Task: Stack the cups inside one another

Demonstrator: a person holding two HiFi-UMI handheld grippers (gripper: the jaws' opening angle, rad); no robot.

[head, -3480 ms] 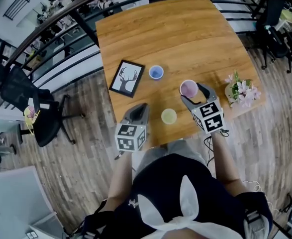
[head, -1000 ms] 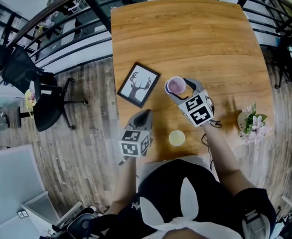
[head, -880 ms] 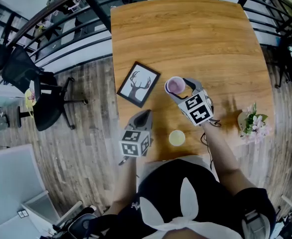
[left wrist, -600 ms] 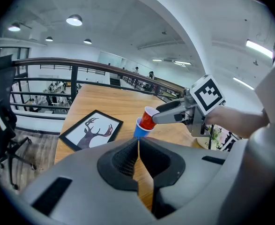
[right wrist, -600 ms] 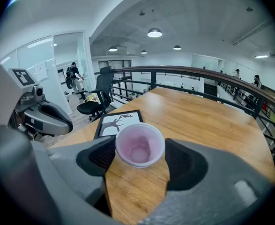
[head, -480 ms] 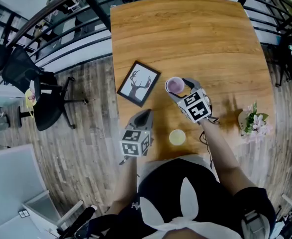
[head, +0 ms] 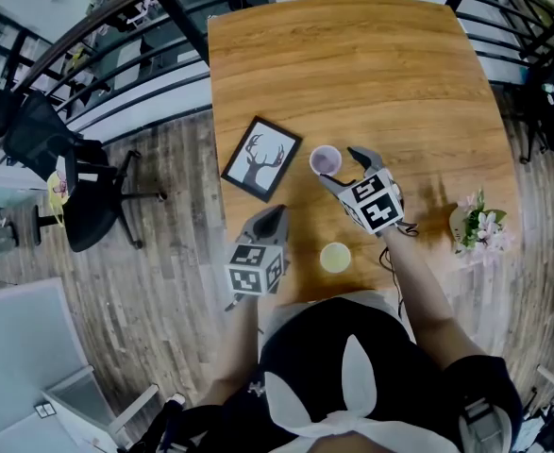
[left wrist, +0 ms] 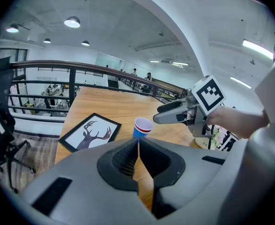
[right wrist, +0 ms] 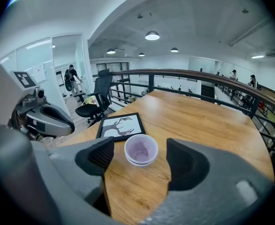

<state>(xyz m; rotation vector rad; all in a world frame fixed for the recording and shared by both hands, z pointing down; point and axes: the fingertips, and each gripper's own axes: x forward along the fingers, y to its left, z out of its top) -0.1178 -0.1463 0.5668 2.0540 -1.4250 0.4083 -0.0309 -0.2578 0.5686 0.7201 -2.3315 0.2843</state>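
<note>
A pale purple cup (head: 326, 160) sits nested in a blue cup (left wrist: 142, 126) on the wooden table (head: 352, 64), beside the picture frame. My right gripper (head: 345, 167) is open, and the nested cups (right wrist: 141, 150) stand just beyond and between its fingertips, touching neither. A yellow-green cup (head: 335, 257) stands alone near the table's front edge, below the right gripper. Off the table's front left corner, my left gripper (head: 270, 217) is shut with nothing in it, its pads (left wrist: 138, 144) pressed together.
A black-framed deer picture (head: 261, 158) lies left of the nested cups. A small pot of pink flowers (head: 475, 226) stands at the table's right edge. Black railings (head: 163, 74) run along the far and left sides, with an office chair (head: 55, 173) beyond.
The purple cup, carried by the right gripper 3.5 s ago, now sits inside the blue cup by the frame. The right gripper has opened and drawn back slightly. The left gripper barely moved.
</note>
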